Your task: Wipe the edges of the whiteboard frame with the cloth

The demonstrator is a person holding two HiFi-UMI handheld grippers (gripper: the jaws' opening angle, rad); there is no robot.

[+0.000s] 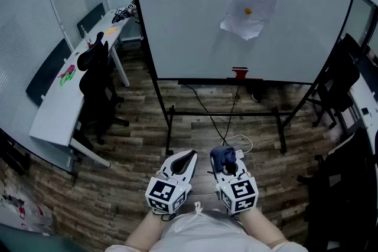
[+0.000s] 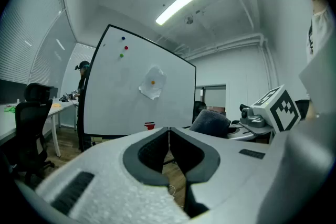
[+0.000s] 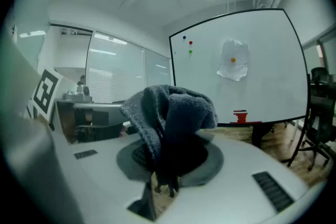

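Well back from the whiteboard (image 1: 189, 32), the right gripper (image 1: 226, 157) pinches a bunched dark blue-grey cloth (image 3: 170, 113) between its jaws, low over the wood-plank floor (image 1: 195, 121). Just beside it, the left gripper (image 1: 190, 156) has its jaws pressed together on nothing. A crumpled paper sheet (image 1: 253, 18) hangs on the board.

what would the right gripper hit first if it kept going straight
The way looks free nearby: the right gripper, jaws shut on the cloth, points across open floor toward the whiteboard, likely the first thing met, though depth is unclear.
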